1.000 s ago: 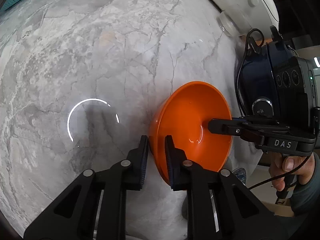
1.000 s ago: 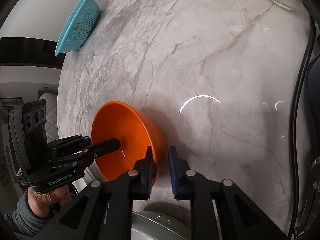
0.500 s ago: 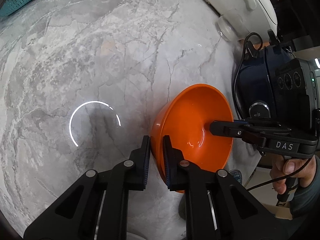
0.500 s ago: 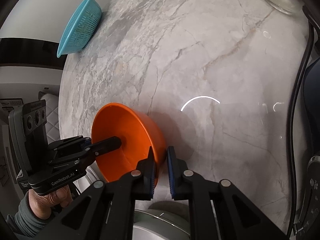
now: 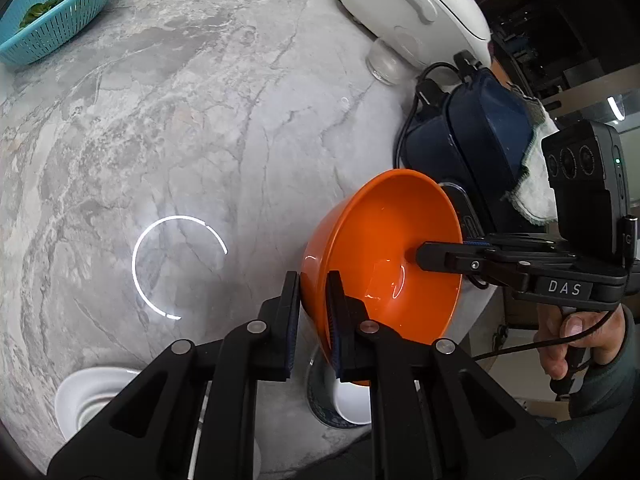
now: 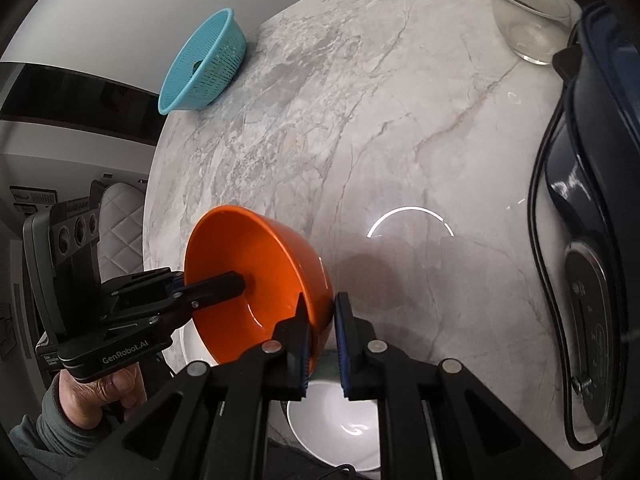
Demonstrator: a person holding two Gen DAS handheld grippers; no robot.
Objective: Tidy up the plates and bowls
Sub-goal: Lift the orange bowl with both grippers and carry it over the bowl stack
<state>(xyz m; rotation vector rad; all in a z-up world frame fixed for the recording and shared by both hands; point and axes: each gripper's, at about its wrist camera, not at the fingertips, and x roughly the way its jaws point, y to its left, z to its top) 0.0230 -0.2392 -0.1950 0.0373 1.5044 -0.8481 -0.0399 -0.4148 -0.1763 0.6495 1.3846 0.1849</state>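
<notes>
An orange bowl (image 5: 384, 248) is held tilted in the air above the marble table (image 5: 200, 120). My left gripper (image 5: 314, 312) is shut on its near rim. My right gripper (image 6: 322, 332) is shut on the opposite rim; its fingers (image 5: 440, 258) reach into the bowl in the left wrist view. The bowl also shows in the right wrist view (image 6: 256, 272). A white bowl (image 6: 336, 420) sits on a patterned plate below the orange bowl, also seen in the left wrist view (image 5: 352, 404). Another white bowl (image 5: 88, 396) stands at the table's near left edge.
A teal colander (image 5: 56, 12) with greens sits at the far left. A white rice cooker (image 5: 412, 4), a glass bowl (image 6: 528, 20) and a dark blue appliance (image 5: 472, 148) with a black cord line the right side.
Both grippers have lifted the orange bowl higher and drawn it back toward the near edge, so the white bowls below have come into view. Both grips on the rim have tightened.
</notes>
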